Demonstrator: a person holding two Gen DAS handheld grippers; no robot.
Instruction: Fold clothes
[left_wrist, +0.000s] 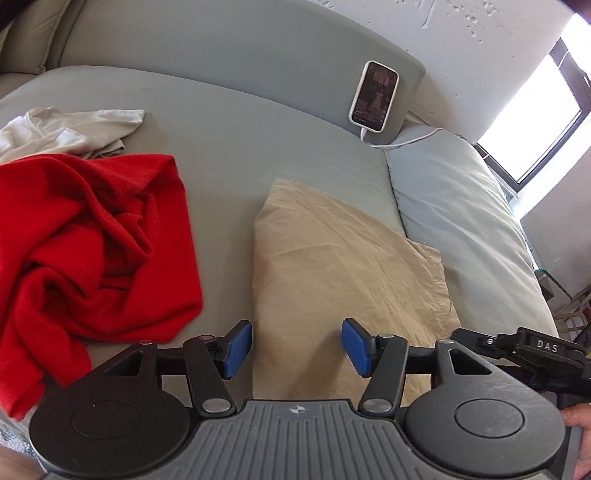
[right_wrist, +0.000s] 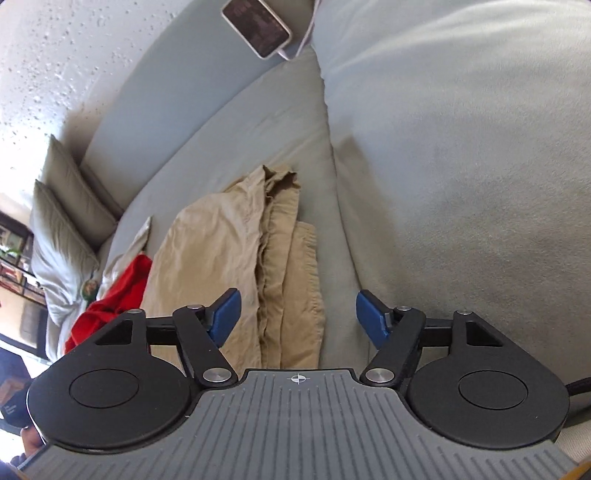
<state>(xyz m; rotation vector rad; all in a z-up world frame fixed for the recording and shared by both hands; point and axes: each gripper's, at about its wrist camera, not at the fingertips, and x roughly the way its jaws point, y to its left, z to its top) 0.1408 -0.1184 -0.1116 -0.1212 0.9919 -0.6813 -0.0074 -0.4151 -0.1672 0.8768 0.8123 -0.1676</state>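
A tan garment (left_wrist: 343, 266) lies folded in layers on the grey sofa seat (left_wrist: 236, 147); it also shows in the right wrist view (right_wrist: 236, 266). My left gripper (left_wrist: 297, 349) is open and empty, just above the garment's near edge. My right gripper (right_wrist: 297, 319) is open and empty over the garment's near right corner; its body shows at the right of the left wrist view (left_wrist: 532, 350). A crumpled red garment (left_wrist: 92, 251) lies to the left, also seen in the right wrist view (right_wrist: 114, 299). A whitish garment (left_wrist: 70, 129) lies behind it.
A phone (left_wrist: 373, 96) on a white cable leans against the sofa back (left_wrist: 229, 51). A pale blue-grey cushion (left_wrist: 454, 206) fills the sofa's right end. Cushions (right_wrist: 62, 221) stand at the far left end. A bright window (left_wrist: 535, 122) is at the right.
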